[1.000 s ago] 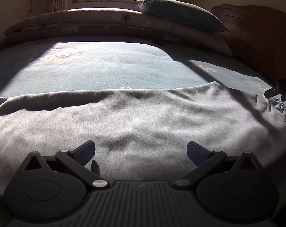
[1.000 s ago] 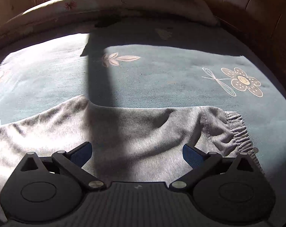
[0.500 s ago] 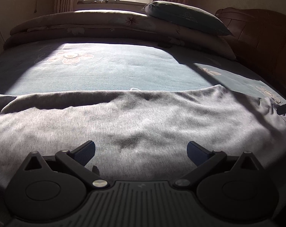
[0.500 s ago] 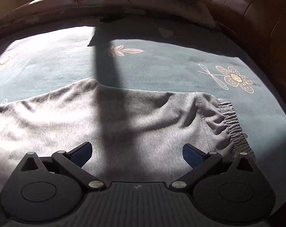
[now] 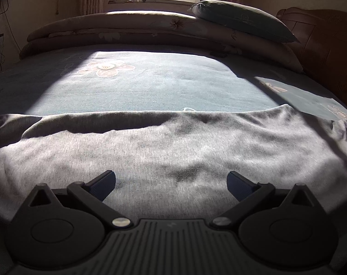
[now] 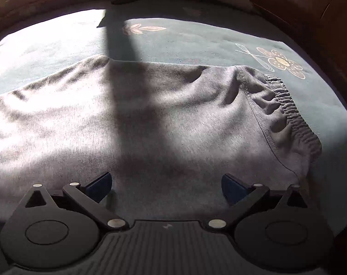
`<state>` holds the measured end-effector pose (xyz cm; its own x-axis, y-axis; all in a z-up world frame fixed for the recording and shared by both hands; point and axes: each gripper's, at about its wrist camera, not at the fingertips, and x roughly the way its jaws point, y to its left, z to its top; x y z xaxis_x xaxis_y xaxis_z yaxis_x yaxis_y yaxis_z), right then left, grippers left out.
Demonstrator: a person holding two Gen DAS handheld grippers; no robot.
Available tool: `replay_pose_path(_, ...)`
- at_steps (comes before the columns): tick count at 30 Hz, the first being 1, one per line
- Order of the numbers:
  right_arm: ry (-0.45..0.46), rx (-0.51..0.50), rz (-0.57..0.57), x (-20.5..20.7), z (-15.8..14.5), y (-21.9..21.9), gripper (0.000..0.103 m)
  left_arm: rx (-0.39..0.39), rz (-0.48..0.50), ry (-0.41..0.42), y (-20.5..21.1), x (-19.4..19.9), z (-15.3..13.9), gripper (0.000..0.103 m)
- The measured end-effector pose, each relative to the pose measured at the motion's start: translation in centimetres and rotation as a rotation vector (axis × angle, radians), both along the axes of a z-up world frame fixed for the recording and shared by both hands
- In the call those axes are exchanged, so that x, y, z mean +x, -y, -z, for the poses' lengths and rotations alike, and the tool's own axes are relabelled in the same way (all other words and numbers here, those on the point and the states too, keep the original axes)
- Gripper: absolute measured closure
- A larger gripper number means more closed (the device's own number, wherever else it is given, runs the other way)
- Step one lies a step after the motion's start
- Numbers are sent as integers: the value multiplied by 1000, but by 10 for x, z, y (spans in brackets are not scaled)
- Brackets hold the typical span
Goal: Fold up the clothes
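Grey sweatpants (image 5: 173,146) lie spread across the near side of the bed, folded lengthwise. Their gathered elastic waistband (image 6: 290,112) shows at the right in the right wrist view. My left gripper (image 5: 171,182) hovers open over the middle of the grey fabric, nothing between its fingers. Over the waist end of the grey sweatpants (image 6: 150,119) my right gripper (image 6: 166,185) is open too, its blue pads apart just above the cloth. A broad shadow crosses the fabric there.
The bed has a teal sheet with flower prints (image 5: 150,84). A rolled quilt (image 5: 139,29) and a pillow (image 5: 242,20) lie along the far edge under the window. A wooden headboard (image 5: 329,52) rises on the right.
Both grippers have drawn back and lowered toward the near edge of the pants. The right gripper has moved closer over the waist end. Both have stayed open.
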<state>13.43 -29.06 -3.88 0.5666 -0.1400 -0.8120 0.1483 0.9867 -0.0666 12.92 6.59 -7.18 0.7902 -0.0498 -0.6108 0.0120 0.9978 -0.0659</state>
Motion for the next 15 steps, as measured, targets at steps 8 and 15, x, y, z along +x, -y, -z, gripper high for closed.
replay_pose_path(8, 19, 62, -213, -28, 11, -55, 0, 20, -37, -6, -17, 1, -7, 1)
replay_pose_path(15, 80, 12, -218, -42, 5, -71, 0, -12, -117, -22, -40, 4, -9, 1)
